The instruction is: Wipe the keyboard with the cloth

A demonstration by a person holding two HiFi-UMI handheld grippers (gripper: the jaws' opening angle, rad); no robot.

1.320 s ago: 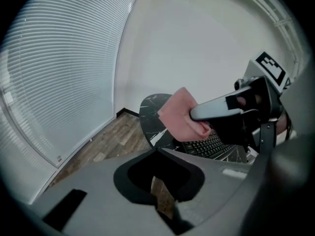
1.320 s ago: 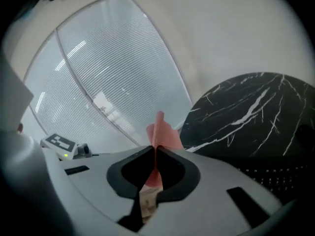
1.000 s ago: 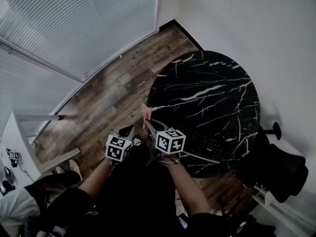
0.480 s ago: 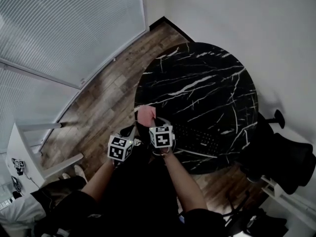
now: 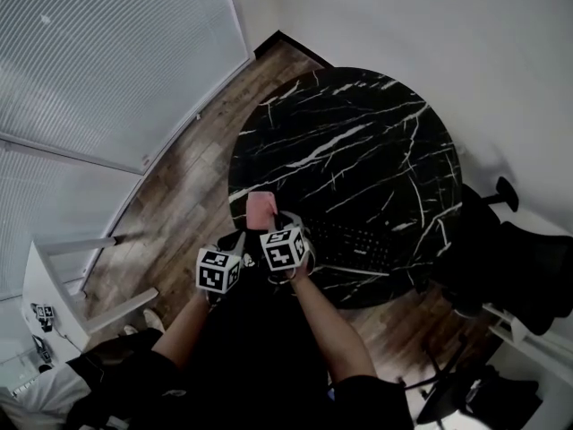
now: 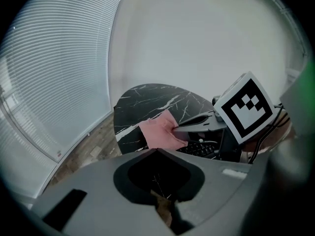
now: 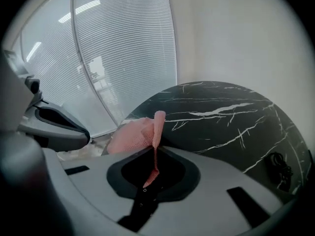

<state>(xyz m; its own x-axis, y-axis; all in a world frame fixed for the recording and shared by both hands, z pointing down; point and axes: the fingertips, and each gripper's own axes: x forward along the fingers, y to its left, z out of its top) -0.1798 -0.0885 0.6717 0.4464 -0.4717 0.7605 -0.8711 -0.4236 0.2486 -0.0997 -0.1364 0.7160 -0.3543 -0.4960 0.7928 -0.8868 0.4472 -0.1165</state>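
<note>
A black keyboard (image 5: 358, 245) lies on the near edge of the round black marble table (image 5: 358, 141). My right gripper (image 5: 269, 222) is shut on a pink cloth (image 5: 260, 206), holding it over the table's near-left rim, just left of the keyboard's end. In the right gripper view the cloth (image 7: 135, 134) rises from between the closed jaws of the right gripper (image 7: 153, 149). My left gripper (image 5: 235, 240) hangs lower left, off the table, with nothing in it. In the left gripper view its own jaws (image 6: 157, 154) look shut, and the cloth (image 6: 160, 132) and keyboard (image 6: 199, 149) show beyond.
A dark office chair (image 5: 528, 285) stands right of the table. A white stand (image 5: 63, 285) is at the left on the wooden floor (image 5: 188, 177). Window blinds (image 5: 98, 52) run along the left, a plain wall behind the table.
The right gripper with the pink cloth has shifted slightly left along the table's near rim, away from the keyboard's middle. The left gripper stays beside it. The head view has swung.
</note>
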